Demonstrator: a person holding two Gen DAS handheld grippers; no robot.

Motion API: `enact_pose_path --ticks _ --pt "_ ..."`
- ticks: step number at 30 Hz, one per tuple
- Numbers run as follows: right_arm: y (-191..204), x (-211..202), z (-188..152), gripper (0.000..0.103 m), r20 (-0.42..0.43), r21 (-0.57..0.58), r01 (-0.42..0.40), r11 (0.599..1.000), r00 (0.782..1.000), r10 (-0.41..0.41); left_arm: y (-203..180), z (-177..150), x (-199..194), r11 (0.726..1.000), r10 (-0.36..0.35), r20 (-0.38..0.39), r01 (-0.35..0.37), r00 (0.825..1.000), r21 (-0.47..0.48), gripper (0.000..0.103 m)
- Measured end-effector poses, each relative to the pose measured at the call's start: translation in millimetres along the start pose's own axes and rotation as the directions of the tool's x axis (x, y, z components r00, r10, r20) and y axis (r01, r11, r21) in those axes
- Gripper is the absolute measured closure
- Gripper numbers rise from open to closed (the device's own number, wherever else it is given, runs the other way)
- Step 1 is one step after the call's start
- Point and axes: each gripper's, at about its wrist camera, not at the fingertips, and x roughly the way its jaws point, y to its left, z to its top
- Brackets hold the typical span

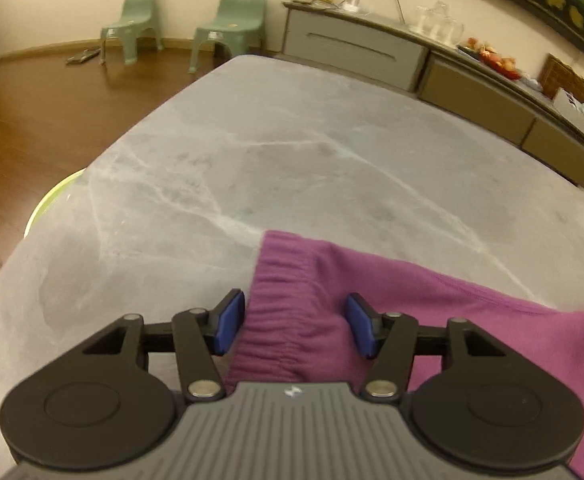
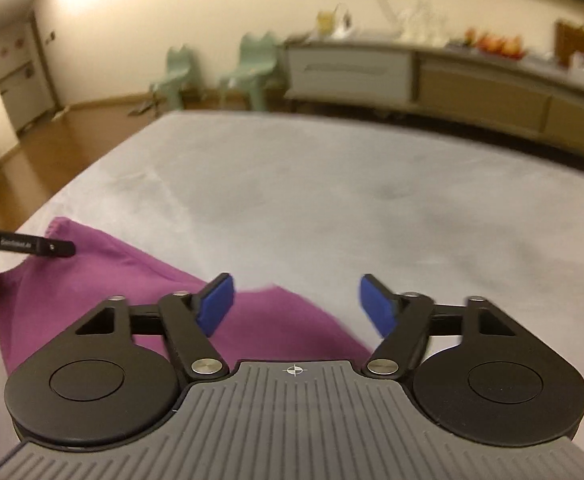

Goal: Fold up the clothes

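Both wrist fisheyes sit low and close over the grey marbled desk (image 1: 292,152), facing the two mint-green plastic chairs (image 1: 228,24) and long grey sideboard (image 1: 355,44); both show these.

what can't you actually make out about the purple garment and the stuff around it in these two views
- Purple garment: its near part is hidden under the left gripper in the left wrist view, and the frame edge crops its right side.
- Garment's full shape: the right gripper body covers its near part in the right wrist view.
- Sideboard items: blurred in the right wrist view.
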Motion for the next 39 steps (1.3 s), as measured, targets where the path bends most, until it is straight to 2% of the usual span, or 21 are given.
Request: enact_pose_path --ticks 1,2,4,6,8,10,11,12,14,16,18,20,21,22,25,26,28,30,32,35,39 --pt "2.5 10.9 -2.6 0.051 -0.020 -0.027 0.051 0.998 0.998 -0.052 2.7 0.3 0.2 1.000 -0.003 0.000 0.003 1.000 -0.005 0.046" --pt "4.9 21.9 -5.2 0.044 -0.039 -0.054 0.102 0.993 0.994 -0.104 5.3 0.6 0.4 1.000 -0.007 0.001 0.007 1.000 -0.010 0.046" --pt "8.8 34.0 -9.2 0.043 -0.061 -0.092 0.183 0.979 0.980 -0.189 10.6 1.6 0.3 1.000 -0.021 -0.002 0.021 1.000 -0.022 0.044" --pt "18.3 32.2 -11.1 0.043 -0.059 -0.141 0.239 0.961 0.967 -0.249 16.3 4.4 -4.0 0.996 -0.075 -0.020 0.074 0.997 -0.044 0.044" --pt "33.9 27.5 -12.4 0.043 -0.021 -0.218 0.303 0.928 0.949 -0.315 23.5 7.0 -16.3 0.992 -0.115 -0.011 0.114 0.993 -0.056 0.045" --pt "51.7 8.0 -12.1 0.045 0.072 -0.240 0.371 0.897 0.928 -0.364 36.7 9.0 -36.8 0.988 -0.130 0.033 0.133 0.991 -0.079 0.048" --pt "63.5 -7.3 -12.4 0.043 0.120 -0.224 0.365 0.903 0.930 -0.346 47.4 9.0 -47.1 0.982 -0.149 0.052 0.154 0.987 -0.106 0.048" --pt "79.3 -19.9 -14.0 0.038 0.153 -0.209 0.324 0.923 0.943 -0.296 57.5 8.1 -55.8 0.976 -0.166 0.067 0.174 0.984 -0.133 0.047" --pt "116.7 -39.7 -25.6 0.036 0.167 -0.235 0.187 0.954 0.975 -0.149 74.5 2.5 -65.6 0.961 -0.190 0.074 0.201 0.979 -0.189 0.047" --pt "164.2 -49.5 -45.8 0.031 0.131 -0.322 0.031 0.946 0.991 0.012 75.2 -4.4 -68.7 0.960 -0.200 0.056 0.207 0.978 -0.187 0.047" --pt "208.5 -45.7 -67.9 0.031 0.062 -0.400 -0.089 0.912 0.990 0.123 71.8 -11.2 -70.9 0.963 -0.207 0.034 0.210 0.978 -0.168 0.047" --pt "237.1 -33.0 -87.2 0.035 0.019 -0.460 -0.106 0.881 0.991 0.130 68.4 -17.9 -73.1 0.966 -0.214 0.013 0.214 0.977 -0.149 0.047" --pt "244.5 -21.5 -94.2 0.048 -0.013 -0.473 -0.090 0.877 0.995 0.096 66.5 -20.8 -73.9 0.967 -0.217 0.004 0.215 0.976 -0.137 0.047" --pt "242.6 -19.5 -96.5 0.049 -0.029 -0.452 -0.087 0.888 0.996 0.083 64.4 -23.0 -74.2 0.969 -0.216 0.000 0.215 0.976 -0.123 0.047" --pt "228.6 -24.3 -98.7 0.049 -0.055 -0.353 -0.091 0.931 0.996 0.076 61.9 -26.7 -75.6 0.970 -0.224 -0.002 0.223 0.974 -0.099 0.046" --pt "216.1 -36.7 -99.4 0.047 -0.030 -0.320 -0.086 0.944 0.996 0.081 60.8 -27.6 -75.6 0.969 -0.231 -0.002 0.230 0.973 -0.091 0.046" --pt "182.8 -66.6 -101.8 0.025 0.036 -0.258 -0.063 0.964 0.997 0.075 54.8 -29.6 -74.4 0.968 -0.241 -0.010 0.240 0.970 -0.070 0.046" --pt "132.6 -90.3 -108.9 0.022 0.074 -0.194 0.022 0.981 0.997 -0.008 44.3 -31.7 -77.5 0.967 -0.255 -0.010 0.254 0.967 -0.028 0.046" --pt "75.7 -111.6 -124.9 0.024 0.061 -0.099 0.137 0.986 0.989 -0.131 26.8 -33.3 -84.9 0.962 -0.271 -0.002 0.271 0.962 0.033 0.045" --pt "-31.9 -153.2 -160.5 0.028 -0.009 0.119 0.320 0.940 0.947 -0.321 -1.5 -38.3 -89.1 0.952 -0.287 -0.014 0.287 0.958 0.107 0.044" --pt "-151.8 -216.1 -201.7 0.028 -0.085 0.337 0.501 0.797 0.859 -0.505 -34.6 -46.4 -89.8 0.948 -0.264 -0.027 0.264 0.964 0.177 0.045"
